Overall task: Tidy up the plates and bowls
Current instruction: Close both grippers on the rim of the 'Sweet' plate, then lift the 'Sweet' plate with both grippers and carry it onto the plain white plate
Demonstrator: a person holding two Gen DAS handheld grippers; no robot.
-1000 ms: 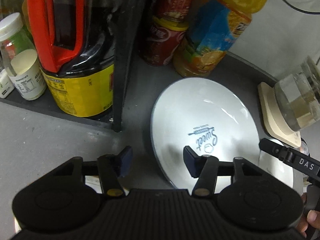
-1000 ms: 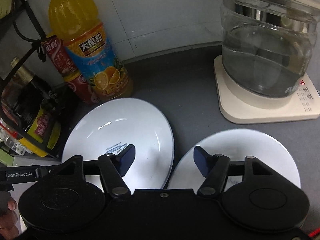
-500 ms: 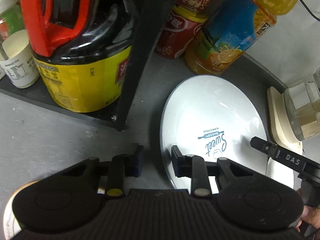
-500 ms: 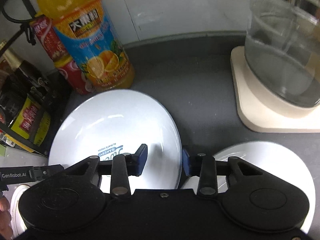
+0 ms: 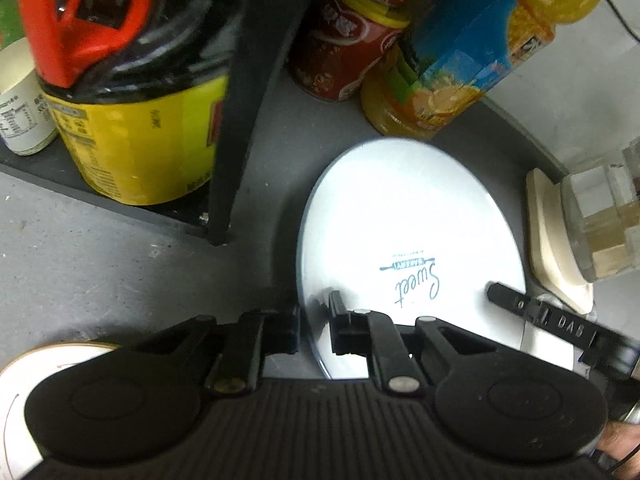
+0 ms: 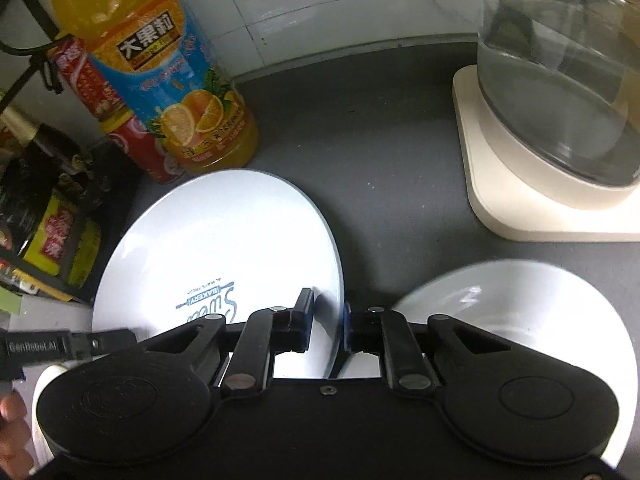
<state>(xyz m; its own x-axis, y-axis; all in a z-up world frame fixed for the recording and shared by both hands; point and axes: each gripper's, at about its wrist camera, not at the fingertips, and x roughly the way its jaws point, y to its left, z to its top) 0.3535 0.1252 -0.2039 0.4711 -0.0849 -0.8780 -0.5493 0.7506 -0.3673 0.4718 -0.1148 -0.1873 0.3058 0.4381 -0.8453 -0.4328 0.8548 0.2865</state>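
Observation:
A white plate (image 5: 408, 220) printed "Sweet" lies on the dark grey counter (image 6: 400, 160). My left gripper (image 5: 314, 320) straddles its left rim. Those jaws are closing, with the rim between the pads and touched by them. My right gripper (image 6: 326, 316) is closing on the opposite rim of the same plate (image 6: 224, 240), pads against the edge. Each gripper's side shows in the other wrist view, low at the frame's edge. A second white plate (image 6: 520, 312) lies to the right, partly under my right gripper. A white dish (image 5: 40, 364) with a thin orange line sits at the lower left.
An orange juice bottle (image 6: 176, 92) and red cans (image 5: 340, 56) stand just behind the plate. A black rack (image 5: 236, 120) holds a dark jug with a yellow label (image 5: 132, 128) and a small white jar (image 5: 20, 120). A glass kettle (image 6: 560, 80) on a cream base (image 6: 520, 208) stands at the right.
Both grippers have sunk toward the printed plate and narrowed from wide open to pinching its rims, the left on one side and the right on the other.

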